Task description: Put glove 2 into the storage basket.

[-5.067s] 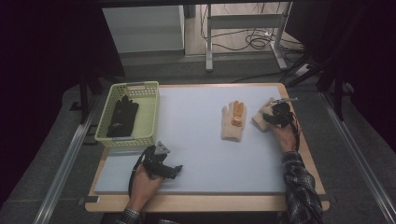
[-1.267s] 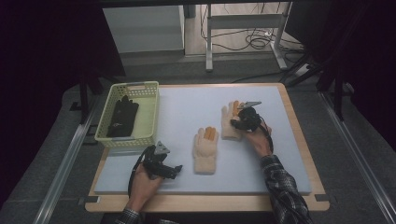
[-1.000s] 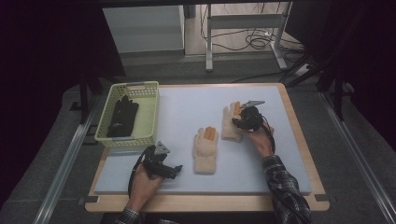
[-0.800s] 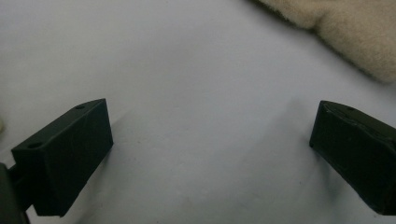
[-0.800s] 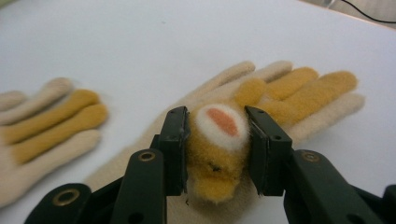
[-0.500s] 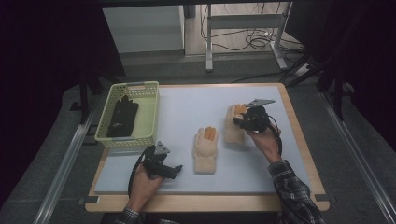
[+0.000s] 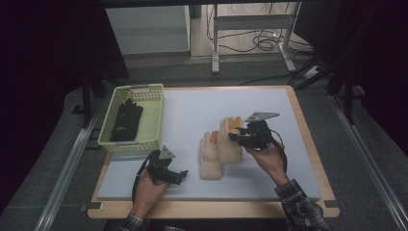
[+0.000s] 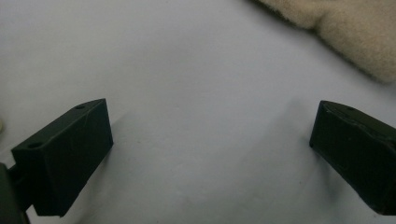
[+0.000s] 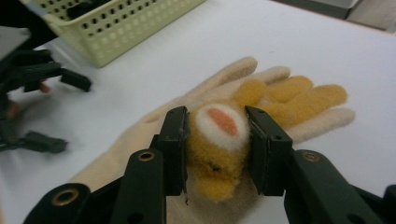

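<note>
Change: the right gripper (image 7: 239, 136) has carried its glove (image 7: 230, 139) toward the second glove (image 7: 211, 156); they now overlap.
Left gripper (image 7: 180, 174): unmoved, jaws wide open over bare mat (image 7: 192, 108).
Glove axis: fingers point away from the person.
Grip: right jaws clamp the glove's orange patch (image 9: 219, 140), between both pads.

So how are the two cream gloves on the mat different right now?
The farther glove is pinched at its orange patch by the right gripper; the nearer glove is in neither gripper. The farther glove overlaps the nearer glove's edge. The nearer glove lies closer to the open left gripper. Both are fuzzy cream gloves, fingers pointing away from the person.
</note>
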Available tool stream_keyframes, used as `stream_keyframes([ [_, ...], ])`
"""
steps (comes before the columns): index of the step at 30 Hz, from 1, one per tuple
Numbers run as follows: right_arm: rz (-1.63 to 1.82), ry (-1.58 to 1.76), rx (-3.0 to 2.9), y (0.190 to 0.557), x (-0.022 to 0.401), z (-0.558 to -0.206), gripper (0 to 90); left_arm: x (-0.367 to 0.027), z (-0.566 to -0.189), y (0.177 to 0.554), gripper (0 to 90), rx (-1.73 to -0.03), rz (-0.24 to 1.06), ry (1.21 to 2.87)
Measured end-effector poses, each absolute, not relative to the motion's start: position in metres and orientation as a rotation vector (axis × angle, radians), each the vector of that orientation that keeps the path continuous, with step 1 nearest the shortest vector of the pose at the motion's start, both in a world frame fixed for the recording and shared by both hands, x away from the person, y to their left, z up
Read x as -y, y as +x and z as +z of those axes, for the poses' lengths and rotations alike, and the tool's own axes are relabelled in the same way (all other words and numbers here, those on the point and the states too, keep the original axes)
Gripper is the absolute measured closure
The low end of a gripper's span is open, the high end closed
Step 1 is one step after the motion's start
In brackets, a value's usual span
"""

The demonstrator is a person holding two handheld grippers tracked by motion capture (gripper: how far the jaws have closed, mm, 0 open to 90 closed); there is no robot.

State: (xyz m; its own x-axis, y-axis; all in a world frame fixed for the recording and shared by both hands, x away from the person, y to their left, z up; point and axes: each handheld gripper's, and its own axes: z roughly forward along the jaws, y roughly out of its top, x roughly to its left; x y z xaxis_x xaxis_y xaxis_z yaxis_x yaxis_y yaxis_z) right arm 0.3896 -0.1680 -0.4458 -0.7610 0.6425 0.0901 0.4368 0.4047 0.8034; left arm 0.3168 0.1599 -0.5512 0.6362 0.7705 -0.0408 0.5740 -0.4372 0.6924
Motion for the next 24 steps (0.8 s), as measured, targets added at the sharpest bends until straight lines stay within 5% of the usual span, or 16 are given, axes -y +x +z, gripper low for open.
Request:
stream_keyframes([
  [19,1.238,0.920,-2.525,0.374,0.106,-0.488,59.9,-0.160,-0.551,0.317,0.0,-1.044,0.368,2.169],
  [24,1.142,0.881,-2.500,0.374,0.106,-0.505,53.2,-0.160,-0.551,0.317,0.0,-1.042,0.368,2.172],
])
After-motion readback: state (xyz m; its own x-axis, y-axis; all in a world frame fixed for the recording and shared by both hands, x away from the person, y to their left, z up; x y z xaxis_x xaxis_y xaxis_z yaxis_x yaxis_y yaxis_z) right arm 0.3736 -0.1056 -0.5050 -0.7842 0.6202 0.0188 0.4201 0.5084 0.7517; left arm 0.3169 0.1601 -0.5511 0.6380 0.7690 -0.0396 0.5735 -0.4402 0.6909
